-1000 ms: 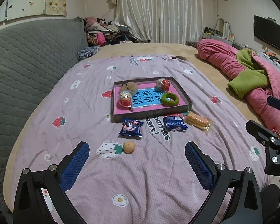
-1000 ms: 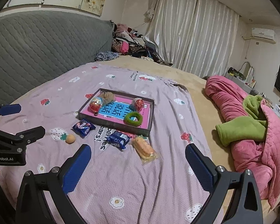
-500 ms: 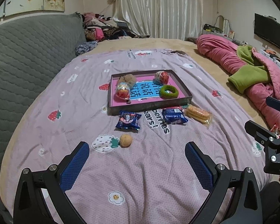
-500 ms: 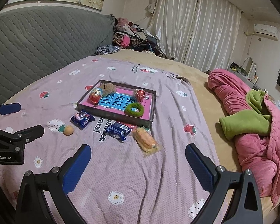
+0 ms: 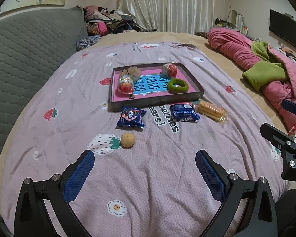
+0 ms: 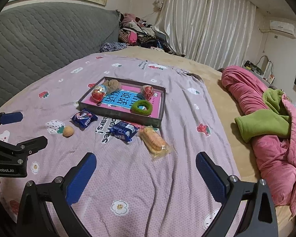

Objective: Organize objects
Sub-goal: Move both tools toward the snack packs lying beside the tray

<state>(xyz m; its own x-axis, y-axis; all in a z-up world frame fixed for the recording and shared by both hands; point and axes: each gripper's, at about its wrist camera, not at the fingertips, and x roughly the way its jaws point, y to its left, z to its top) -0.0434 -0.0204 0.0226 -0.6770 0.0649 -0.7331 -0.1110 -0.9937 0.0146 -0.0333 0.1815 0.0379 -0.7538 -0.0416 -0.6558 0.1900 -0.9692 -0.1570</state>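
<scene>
Both grippers wide, empty, above blanket (image 5: 148, 187).
Ball (image 5: 128, 140) at 11 o'clock of left gripper (image 5: 145, 174); biscuit pack (image 6: 155, 140) at 12 o'clock of right gripper (image 6: 146, 175); tray (image 5: 116, 103) beyond.

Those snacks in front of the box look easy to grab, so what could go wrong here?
The small round ball could roll away on the soft, wrinkled blanket if nudged. The biscuit pack lies right against a blue snack packet, so open fingers closing on one might drag the other.
</scene>
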